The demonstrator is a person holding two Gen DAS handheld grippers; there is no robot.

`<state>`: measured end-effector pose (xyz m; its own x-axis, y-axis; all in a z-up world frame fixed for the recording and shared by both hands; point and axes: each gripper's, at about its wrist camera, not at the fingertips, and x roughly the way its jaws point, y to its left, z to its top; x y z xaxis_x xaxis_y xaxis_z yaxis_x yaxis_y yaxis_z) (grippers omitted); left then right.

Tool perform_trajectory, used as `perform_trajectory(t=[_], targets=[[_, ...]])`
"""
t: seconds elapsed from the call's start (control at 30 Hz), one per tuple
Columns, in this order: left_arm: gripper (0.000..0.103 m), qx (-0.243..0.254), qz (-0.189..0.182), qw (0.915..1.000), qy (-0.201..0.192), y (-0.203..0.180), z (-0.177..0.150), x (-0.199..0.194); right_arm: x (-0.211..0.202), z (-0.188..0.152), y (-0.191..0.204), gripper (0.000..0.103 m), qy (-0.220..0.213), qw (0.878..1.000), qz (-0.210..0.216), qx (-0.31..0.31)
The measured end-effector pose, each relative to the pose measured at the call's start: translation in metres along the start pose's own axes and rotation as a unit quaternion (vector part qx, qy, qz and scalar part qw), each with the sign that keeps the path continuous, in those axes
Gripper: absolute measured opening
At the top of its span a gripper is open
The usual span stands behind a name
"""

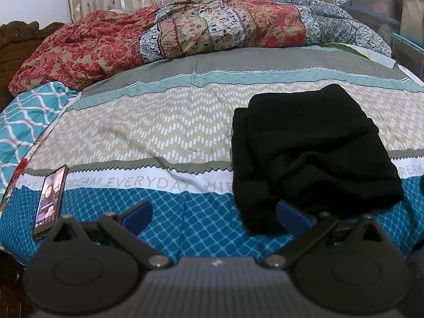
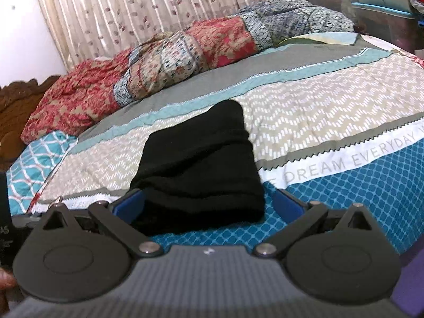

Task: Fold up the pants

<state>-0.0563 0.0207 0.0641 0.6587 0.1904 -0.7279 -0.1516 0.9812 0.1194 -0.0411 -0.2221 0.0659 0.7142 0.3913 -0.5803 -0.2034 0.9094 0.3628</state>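
The black pants (image 1: 307, 153) lie folded in a compact stack on the patterned bedspread (image 1: 159, 127), right of centre in the left wrist view and centre-left in the right wrist view (image 2: 201, 164). My left gripper (image 1: 216, 213) is open and empty just in front of the pants' near left corner; its right finger (image 1: 292, 213) lies next to the fabric edge. My right gripper (image 2: 209, 205) is open, its jaws standing on either side of the pants' near edge without closing on it.
A phone (image 1: 50, 201) with a lit screen lies at the bed's near left edge. A heap of floral blankets (image 1: 164, 37) lines the far side by the curtain. A teal patterned pillow (image 1: 23, 122) is at left. Boxes (image 1: 408, 13) stand at the far right.
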Motion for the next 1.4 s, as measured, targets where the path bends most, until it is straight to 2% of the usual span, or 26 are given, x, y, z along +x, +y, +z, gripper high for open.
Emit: perform_trajectory(t=[0.23,0.7,0.87,1.03,1.2,1.3,1.4], targets=[[0.103,0.001,0.002,1.0,0.005,0.002,-0.001,0.001,0.007,-0.006,0.001,0.103,0.021,1.0,-0.006,-0.002],[0.103,0.004,-0.007,0.9999,0.012,0.002,-0.004,0.0,0.009,-0.013,0.008,0.103,0.037,0.999,-0.007,0.003],[0.103,0.008,-0.014,0.9998,0.01,0.0,-0.004,-0.002,0.009,-0.013,0.009,0.103,0.036,0.999,-0.004,0.003],[0.103,0.013,-0.013,0.9998,0.009,-0.002,-0.004,-0.003,0.004,-0.014,0.011,0.103,0.02,1.0,0.017,0.001],[0.103,0.009,-0.017,0.9996,0.019,-0.002,-0.003,-0.002,0.004,-0.014,0.016,0.103,0.014,1.0,0.016,-0.009],[0.103,0.011,-0.028,0.9988,0.039,-0.002,-0.001,0.0,0.005,-0.015,0.016,0.103,0.017,1.0,0.01,-0.008],[0.103,0.019,-0.026,0.9989,0.036,-0.005,-0.003,-0.002,0.006,-0.015,0.015,0.103,0.021,1.0,0.005,-0.003]])
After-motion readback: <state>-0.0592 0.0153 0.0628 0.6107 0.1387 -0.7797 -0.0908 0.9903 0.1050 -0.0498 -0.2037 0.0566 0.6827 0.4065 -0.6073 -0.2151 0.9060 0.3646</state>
